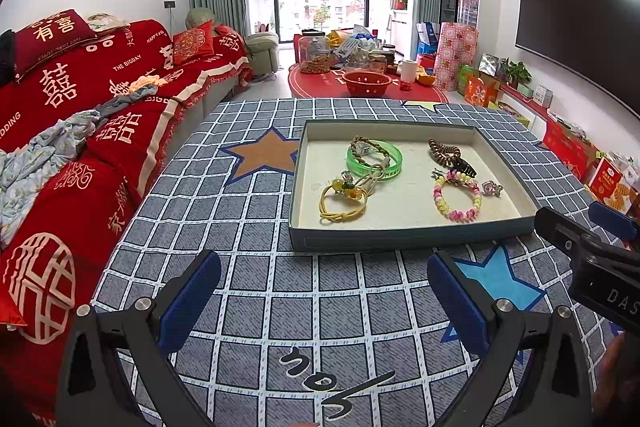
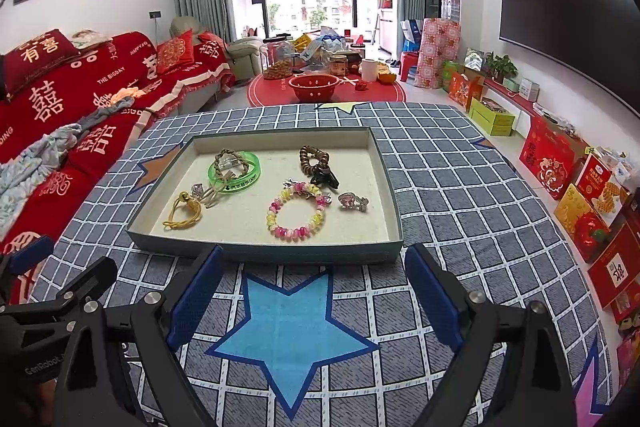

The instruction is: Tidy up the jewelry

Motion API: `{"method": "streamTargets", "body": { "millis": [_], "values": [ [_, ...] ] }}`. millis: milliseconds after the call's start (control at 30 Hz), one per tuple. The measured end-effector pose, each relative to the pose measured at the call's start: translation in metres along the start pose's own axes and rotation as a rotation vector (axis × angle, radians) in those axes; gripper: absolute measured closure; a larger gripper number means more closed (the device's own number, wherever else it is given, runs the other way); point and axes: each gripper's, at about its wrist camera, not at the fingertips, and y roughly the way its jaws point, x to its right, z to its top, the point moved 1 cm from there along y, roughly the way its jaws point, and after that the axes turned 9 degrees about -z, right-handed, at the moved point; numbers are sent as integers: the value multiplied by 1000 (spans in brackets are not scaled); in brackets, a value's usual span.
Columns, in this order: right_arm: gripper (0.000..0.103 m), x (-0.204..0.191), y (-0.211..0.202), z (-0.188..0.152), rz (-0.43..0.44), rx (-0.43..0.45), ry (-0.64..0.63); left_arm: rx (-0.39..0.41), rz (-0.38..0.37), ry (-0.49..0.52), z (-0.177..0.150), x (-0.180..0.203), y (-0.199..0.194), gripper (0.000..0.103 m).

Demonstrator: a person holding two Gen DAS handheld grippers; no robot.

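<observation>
Right wrist: checked blue cloth (image 2: 460, 187), red sofa (image 2: 80, 99) left; left gripper (image 1: 324, 303) and right gripper (image 2: 316, 291) released

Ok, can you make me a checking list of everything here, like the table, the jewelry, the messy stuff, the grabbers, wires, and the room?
Surface: grey checked cloth with stars, flat.
Job's things: shallow blue-grey cardboard tray holds green plastic bangle, pink-and-yellow beaded bracelet, yellow elastic hair tie, brown coiled hair tie, small pink crystal charm.
Clutter: nothing seen on the cloth.
Grippers: left gripper and right gripper open, empty, short of the tray.
Cables: nothing seen.
Surroundings: red sofa cover, wall television.
</observation>
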Motion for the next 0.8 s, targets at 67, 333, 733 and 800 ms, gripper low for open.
{"method": "streamTargets", "body": {
  "millis": [67,333,733,800],
  "values": [
    [10,0,0,0,-1,0,-1,1,1,-1,0,0,1,0],
    [10,1,0,-1,-2,1,0,-2,1,1,0,1,0,0],
    [10,1,1,-1,-1,2,-1,1,3,1,0,1,0,0],
    [10,1,1,-1,0,1,-1,1,2,0,0,1,0,0]
  ]
}}
